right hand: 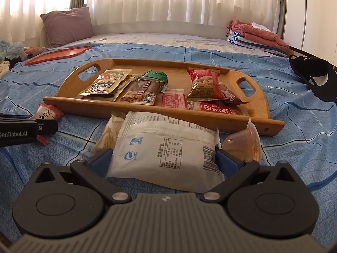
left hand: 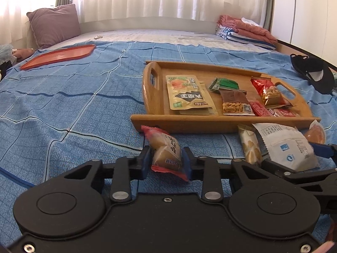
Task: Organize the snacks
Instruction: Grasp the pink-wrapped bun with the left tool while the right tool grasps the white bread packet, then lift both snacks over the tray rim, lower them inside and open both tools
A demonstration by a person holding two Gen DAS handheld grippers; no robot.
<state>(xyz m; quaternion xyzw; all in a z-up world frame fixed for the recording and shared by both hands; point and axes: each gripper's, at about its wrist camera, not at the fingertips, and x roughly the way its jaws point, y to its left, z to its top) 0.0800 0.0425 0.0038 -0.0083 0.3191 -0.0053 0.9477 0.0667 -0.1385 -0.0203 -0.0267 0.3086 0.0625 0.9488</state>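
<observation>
A wooden tray (left hand: 189, 120) (right hand: 88, 103) with several snack packs lies on the blue bedspread. My left gripper (left hand: 167, 157) is shut on a small red-edged pastry pack (left hand: 166, 149), just in front of the tray's near left corner; that pack also shows in the right wrist view (right hand: 45, 112). My right gripper (right hand: 164, 158) has its blue pads on both sides of a white snack bag (right hand: 164, 145) (left hand: 288, 147) that lies in front of the tray. A yellow cookie pack (right hand: 106, 136) lies under the bag's left side. A clear jelly cup (right hand: 244, 142) lies to its right.
An orange flat tray (left hand: 59, 55) lies far left on the bed. A purple pillow (left hand: 53, 25) is behind it. Folded clothes (left hand: 246, 31) sit at the far right. A black cap (left hand: 313, 73) lies right of the wooden tray.
</observation>
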